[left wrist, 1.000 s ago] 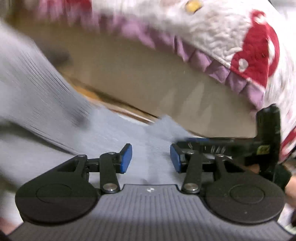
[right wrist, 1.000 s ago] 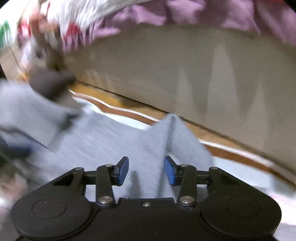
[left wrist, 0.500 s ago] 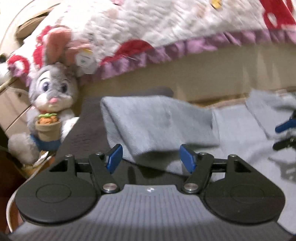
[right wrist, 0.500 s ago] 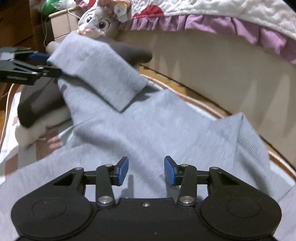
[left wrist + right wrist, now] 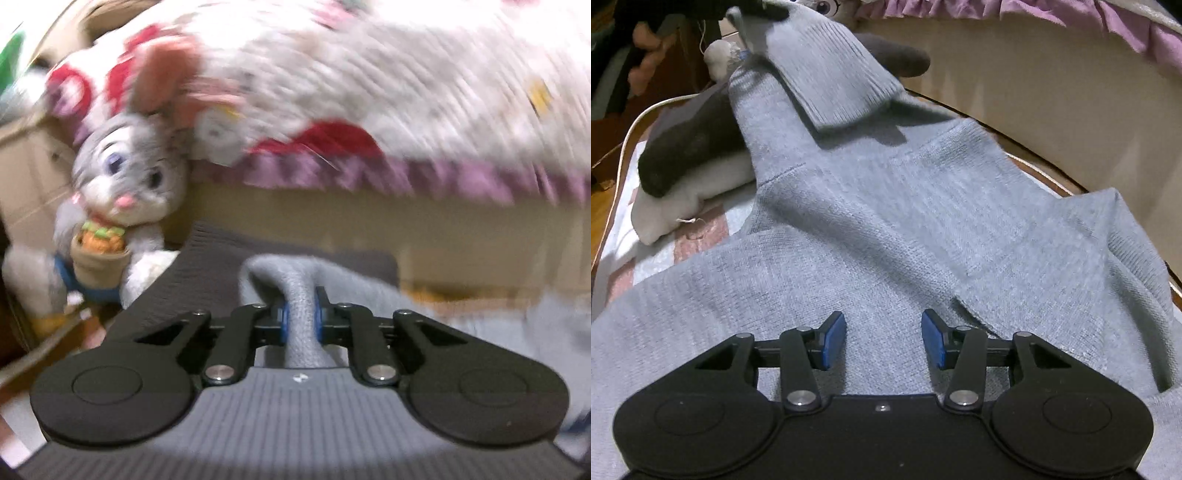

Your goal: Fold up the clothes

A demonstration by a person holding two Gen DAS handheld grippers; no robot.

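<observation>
The grey knit sweater (image 5: 886,229) takes up most of the floor mat (image 5: 624,229) in front of the bed, its body lying flat with one sleeve (image 5: 831,70) lifted up and away at the far left. It looks soft and limp, light enough to lift by one edge, the sort of knit that sags and stretches rather than holds a crease, so I'd take it by the ribbed cuff or along a seam or hem, not by the loose middle. Behind it the white quilt (image 5: 369,74) with red patches and a purple frill hangs over the bed's pale side, and a grey plush rabbit (image 5: 122,173) holding a little pot sits against it. A dark grey and white cushion (image 5: 687,162) lies beside the sweater's shoulder. The left gripper (image 5: 300,320) is closing tight on a bunched fold of the sleeve, cloth squeezed between its blue pads. The right gripper (image 5: 883,339) hovers just over the sweater's body, its jaws spreading, about halfway apart, holding nothing.
</observation>
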